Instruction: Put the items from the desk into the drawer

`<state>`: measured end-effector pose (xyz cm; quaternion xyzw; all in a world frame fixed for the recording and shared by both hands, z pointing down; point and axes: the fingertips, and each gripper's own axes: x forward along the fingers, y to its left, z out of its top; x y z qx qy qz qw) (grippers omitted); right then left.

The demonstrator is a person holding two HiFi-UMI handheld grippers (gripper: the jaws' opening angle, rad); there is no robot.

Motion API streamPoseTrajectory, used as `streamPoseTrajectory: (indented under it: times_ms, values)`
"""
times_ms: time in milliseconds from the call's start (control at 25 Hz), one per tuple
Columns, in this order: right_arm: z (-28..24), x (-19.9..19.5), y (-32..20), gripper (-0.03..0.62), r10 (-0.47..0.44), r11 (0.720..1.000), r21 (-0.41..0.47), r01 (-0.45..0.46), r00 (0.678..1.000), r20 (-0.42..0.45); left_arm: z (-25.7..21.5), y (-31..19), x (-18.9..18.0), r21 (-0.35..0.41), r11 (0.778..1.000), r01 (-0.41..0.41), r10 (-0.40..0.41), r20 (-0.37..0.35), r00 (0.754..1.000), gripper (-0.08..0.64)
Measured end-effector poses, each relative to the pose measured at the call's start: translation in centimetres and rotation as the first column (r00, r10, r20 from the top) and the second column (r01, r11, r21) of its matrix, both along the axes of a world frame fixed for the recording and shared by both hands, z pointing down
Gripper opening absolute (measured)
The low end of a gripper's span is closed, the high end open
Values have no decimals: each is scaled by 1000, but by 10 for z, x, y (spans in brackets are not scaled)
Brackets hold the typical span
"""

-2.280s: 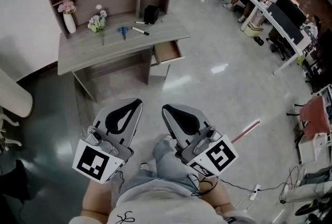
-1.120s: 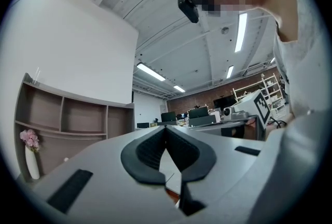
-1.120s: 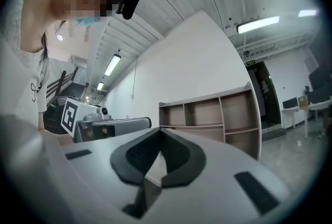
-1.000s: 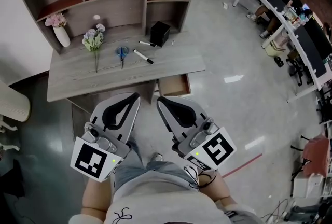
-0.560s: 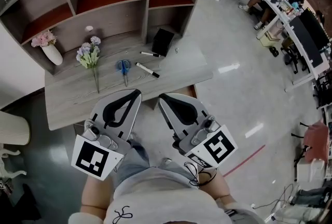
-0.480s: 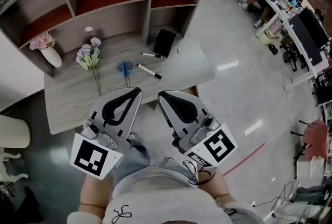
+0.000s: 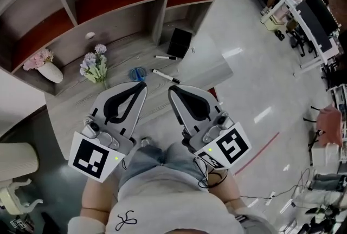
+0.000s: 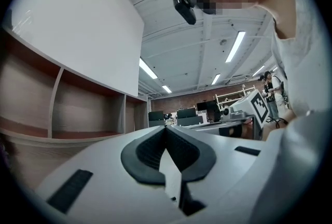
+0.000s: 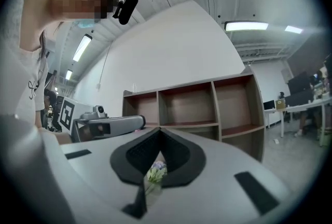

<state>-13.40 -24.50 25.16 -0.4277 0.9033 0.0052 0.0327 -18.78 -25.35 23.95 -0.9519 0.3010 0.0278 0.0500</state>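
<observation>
Eyeing the nearer white marker (image 7: 166,76): lies on the surface (image 7: 76,100) a little in front of the black box (image 7: 179,42), long axis crosswise to the tongs. Sits right ahead of the right tongs (image 7: 172,88), nearer those than the left tongs (image 7: 142,85). Got both pairs squeezed closed, holding nothing. Also spotting scissors (image 7: 137,73) left of the box, ahead of the left pair. Probably needs opening up first.

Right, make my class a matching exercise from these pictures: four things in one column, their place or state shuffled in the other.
1 white vase of pink flowers
2 blue-handled metal scissors
3 black rectangular box
4 left claw

A shut, empty
B left end of the grey wooden desk
C desk's right part
D middle of desk

Pairs: 1-B, 2-D, 3-C, 4-A
</observation>
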Motion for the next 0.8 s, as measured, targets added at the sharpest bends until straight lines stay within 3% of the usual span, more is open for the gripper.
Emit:
streamPoseTrajectory:
  times_ms: [400, 640, 800]
  values:
    - [33, 8, -47, 8, 90, 995, -37, -97, 982, -164, 10, -30, -3, -23, 999, -45, 44, -31, 999, 11]
    - [67, 20, -93, 8, 65, 991, -96, -92, 966, -250, 17, -51, 1, -34, 999, -34, 34, -1, 999, 11]
    - [104, 29, -127, 8, 18, 980, -187, -75, 956, -293, 24, -72, 2, -44, 999, -19, 19, 17, 1000, 11]
